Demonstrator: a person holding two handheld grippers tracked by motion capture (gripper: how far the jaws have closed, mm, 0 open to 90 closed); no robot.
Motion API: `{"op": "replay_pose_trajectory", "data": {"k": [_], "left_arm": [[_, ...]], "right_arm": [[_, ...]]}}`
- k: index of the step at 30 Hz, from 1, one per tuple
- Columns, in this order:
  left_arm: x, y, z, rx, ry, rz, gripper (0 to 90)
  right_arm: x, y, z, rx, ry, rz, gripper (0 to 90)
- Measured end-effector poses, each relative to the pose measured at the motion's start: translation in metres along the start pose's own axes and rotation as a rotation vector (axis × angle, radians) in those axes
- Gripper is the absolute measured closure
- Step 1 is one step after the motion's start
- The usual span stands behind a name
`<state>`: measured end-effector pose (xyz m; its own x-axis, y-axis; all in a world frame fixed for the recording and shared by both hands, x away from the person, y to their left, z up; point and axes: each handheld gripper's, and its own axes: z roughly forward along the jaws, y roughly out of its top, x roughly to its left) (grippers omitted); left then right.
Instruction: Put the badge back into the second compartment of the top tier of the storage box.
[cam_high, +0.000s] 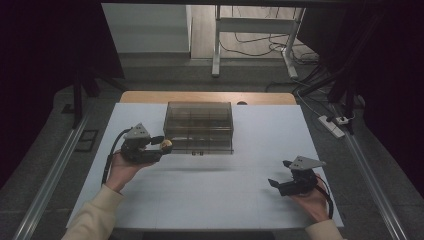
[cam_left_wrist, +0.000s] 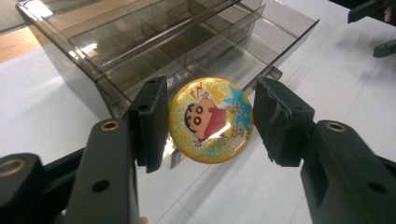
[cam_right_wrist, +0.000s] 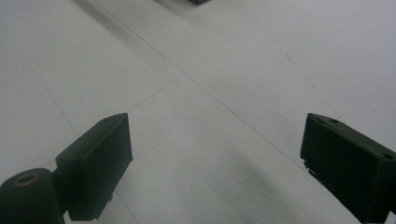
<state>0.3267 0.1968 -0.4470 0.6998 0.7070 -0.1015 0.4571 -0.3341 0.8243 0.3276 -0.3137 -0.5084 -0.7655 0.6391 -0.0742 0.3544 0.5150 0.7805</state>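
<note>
Two tongs are working: the left gripper (cam_left_wrist: 210, 122) is clamping a round cartoon badge (cam_left_wrist: 211, 120) just before the smoky compartment box (cam_left_wrist: 70, 70); the right gripper (cam_right_wrist: 215, 158) is gaping wide over the white table (cam_right_wrist: 233, 70).

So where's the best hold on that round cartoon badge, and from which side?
By its rim, at opposite edges across its width, as the left gripper has it: the badge is a flat disc, so the pads meet the edge square and the face stays clear.
</note>
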Motion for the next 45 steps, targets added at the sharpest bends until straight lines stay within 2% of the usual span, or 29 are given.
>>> {"op": "replay_pose_trajectory", "data": {"k": [20,45], "left_arm": [[-0.005,0.019,0.019,-0.001,-0.033,0.021,46.8],[-0.009,0.03,0.038,0.009,-0.052,0.032,46.8]], "right_arm": [[0.0,0.0,0.001,0.003,0.001,0.003,8.4],[0.0,0.0,0.001,0.004,-0.001,0.002,8.4]]}}
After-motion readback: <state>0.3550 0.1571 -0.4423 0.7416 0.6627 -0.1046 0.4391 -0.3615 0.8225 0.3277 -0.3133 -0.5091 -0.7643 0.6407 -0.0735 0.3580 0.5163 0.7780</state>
